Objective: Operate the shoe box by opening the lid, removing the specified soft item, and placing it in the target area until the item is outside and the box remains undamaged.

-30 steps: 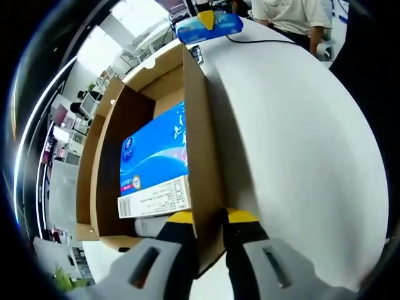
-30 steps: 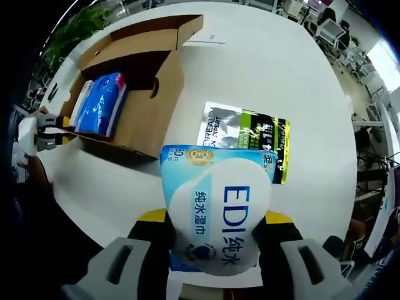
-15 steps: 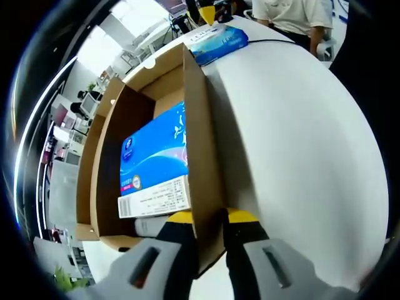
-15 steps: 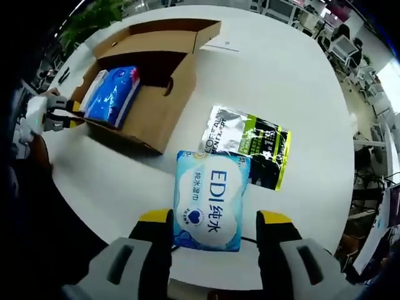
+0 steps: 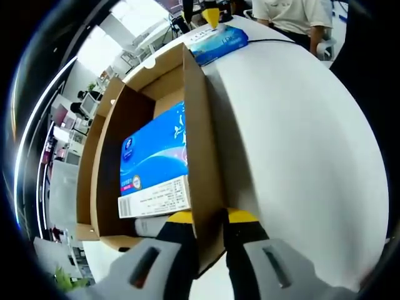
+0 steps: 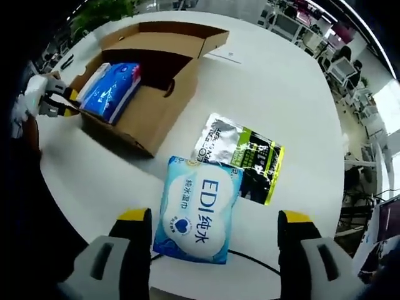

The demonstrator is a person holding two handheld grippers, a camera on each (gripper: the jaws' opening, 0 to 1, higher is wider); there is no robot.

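The open brown shoe box (image 5: 194,125) (image 6: 147,94) lies on a white table (image 5: 294,137). My left gripper (image 5: 207,220) is shut on the box's near side wall. Inside the box lies a blue tissue pack (image 5: 156,159) (image 6: 112,87) with a white label. In the right gripper view my right gripper (image 6: 215,222) stands open above a light blue wet wipes pack (image 6: 197,215) marked EDI, which lies flat on the table. The left gripper (image 6: 47,100) also appears at the box's far left end. The wipes pack (image 5: 219,40) lies beyond the box.
A silver, black and green foil pouch (image 6: 244,156) lies on the table beside the wipes pack. A black cable (image 6: 250,259) runs under the pack's near end. A person in a light shirt (image 5: 294,12) stands at the table's far edge. Office desks surround the table.
My right gripper has let go of the wipes pack, opened wide and drawn back and up from it. The pack now rests on the table. My left gripper still holds the box wall.
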